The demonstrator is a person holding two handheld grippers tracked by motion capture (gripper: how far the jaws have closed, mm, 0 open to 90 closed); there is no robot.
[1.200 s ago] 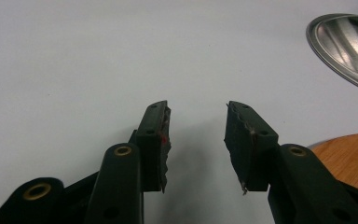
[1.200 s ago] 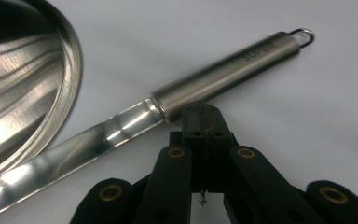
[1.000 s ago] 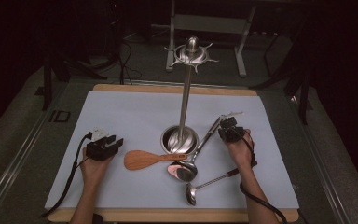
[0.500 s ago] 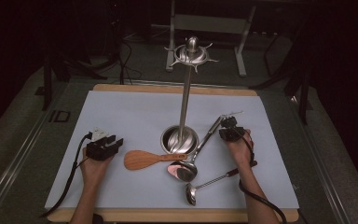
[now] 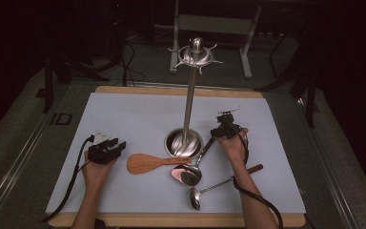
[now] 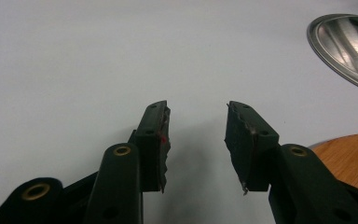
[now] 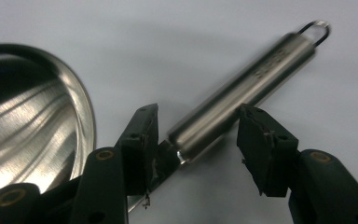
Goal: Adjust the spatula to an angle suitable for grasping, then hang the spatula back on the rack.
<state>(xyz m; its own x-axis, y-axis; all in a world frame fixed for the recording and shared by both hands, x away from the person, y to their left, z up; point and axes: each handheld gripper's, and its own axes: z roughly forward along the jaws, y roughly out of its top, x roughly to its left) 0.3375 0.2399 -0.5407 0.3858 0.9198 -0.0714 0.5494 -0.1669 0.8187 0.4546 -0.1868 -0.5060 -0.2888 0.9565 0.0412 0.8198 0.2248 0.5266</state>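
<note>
Judging by the right tongs (image 7: 193, 140), the step in hand is taking up the large steel ladle (image 5: 193, 171), which lies on the counter (image 5: 124, 119) just right of the utensil stand's base (image 5: 183, 142). Best to centre both pads on the round handle (image 7: 242, 93) and close squarely, since polished steel may roll or slip. The right tongs stand moderately open, straddling the handle's lower end, not yet clamped. The left tongs (image 6: 196, 140) rest left of the base, moderately open, holding nothing.
</note>
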